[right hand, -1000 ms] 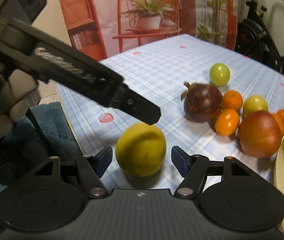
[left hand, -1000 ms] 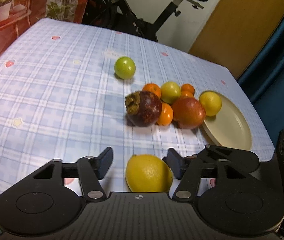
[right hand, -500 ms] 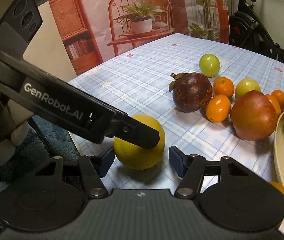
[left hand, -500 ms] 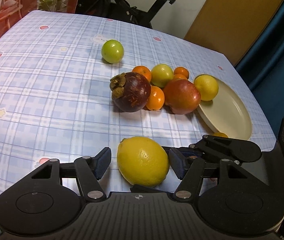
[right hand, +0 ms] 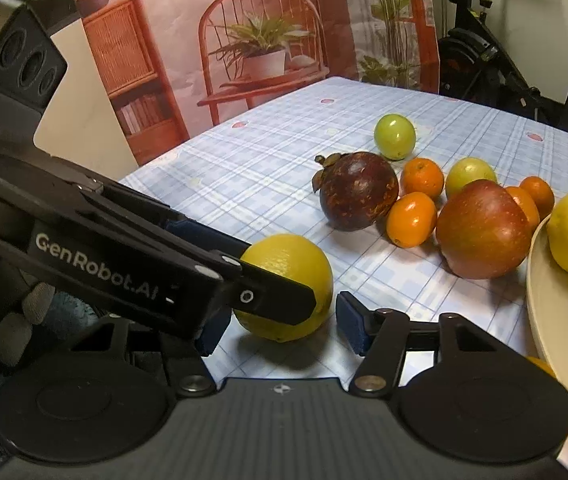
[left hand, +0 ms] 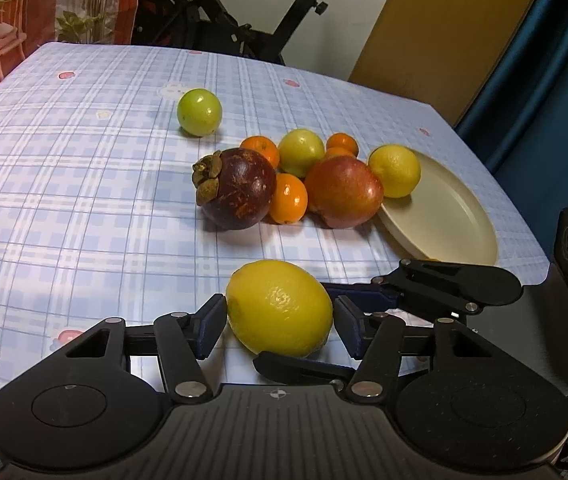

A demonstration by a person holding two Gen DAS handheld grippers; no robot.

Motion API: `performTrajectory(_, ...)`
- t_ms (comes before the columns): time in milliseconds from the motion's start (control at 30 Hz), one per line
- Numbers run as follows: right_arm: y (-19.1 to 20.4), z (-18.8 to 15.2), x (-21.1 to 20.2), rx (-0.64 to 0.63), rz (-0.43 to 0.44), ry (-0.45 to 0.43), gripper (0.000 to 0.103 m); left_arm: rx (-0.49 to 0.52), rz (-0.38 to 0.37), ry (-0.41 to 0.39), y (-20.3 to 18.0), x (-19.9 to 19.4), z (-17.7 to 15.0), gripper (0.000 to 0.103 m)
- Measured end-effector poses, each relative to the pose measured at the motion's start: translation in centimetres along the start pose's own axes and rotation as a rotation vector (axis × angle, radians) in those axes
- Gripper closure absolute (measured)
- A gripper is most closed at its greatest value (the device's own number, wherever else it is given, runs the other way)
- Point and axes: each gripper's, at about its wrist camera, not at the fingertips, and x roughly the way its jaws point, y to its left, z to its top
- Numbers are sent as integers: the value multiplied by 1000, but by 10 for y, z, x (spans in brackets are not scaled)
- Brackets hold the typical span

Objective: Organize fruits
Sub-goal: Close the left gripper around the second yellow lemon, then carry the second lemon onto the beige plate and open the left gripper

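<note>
Two grippers: both are set around one near lemon (left hand: 280, 308) that lies on the tabletop (left hand: 84, 184) at its near edge.
Left gripper (left hand: 280, 324): fingers closing on the near lemon; the left pad touches its side, the right pad stands a sliver off.
Right gripper (right hand: 280, 326): fingers closing with the same lemon between them; a gap shows at the right pad, and the left pad is hidden behind the other gripper.
Fruit cluster: mangosteen (left hand: 238, 188), red apple (left hand: 344, 192), small oranges (left hand: 290, 204) and a green fruit (left hand: 301, 152) packed touching, mid-tabletop.
Lone green fruit (left hand: 199, 113): apart from the cluster, farther back.
Plate (left hand: 456, 216): cream, right of the cluster, with a second lemon (left hand: 394, 170) on its far rim.
Left wrist view only: the right gripper's fingers crossing from the right, one under and one behind the near lemon; the whole plate.
Right wrist view only: the left gripper's lettered arm (right hand: 124, 264) lying across the near lemon; a gloved hand (right hand: 24, 320) at the left edge; a printed backdrop (right hand: 244, 40) with a chair and potted plant.
</note>
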Motion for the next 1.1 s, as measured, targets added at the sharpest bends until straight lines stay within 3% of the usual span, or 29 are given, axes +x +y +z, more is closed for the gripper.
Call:
performTrajectory(533, -5, -1, -1, 30, -1, 2, 45, -7, -13, -27, -2, -1, -1, 42)
performTrajectory(700, -10, 2, -14, 64, -24, -53, 46, 84, 0, -60, -22, -5, 10, 42)
performTrajectory(1100, -52, 15, -70, 190, -157, -208, 46, 261, -76, -95, -87, 12, 64, 43)
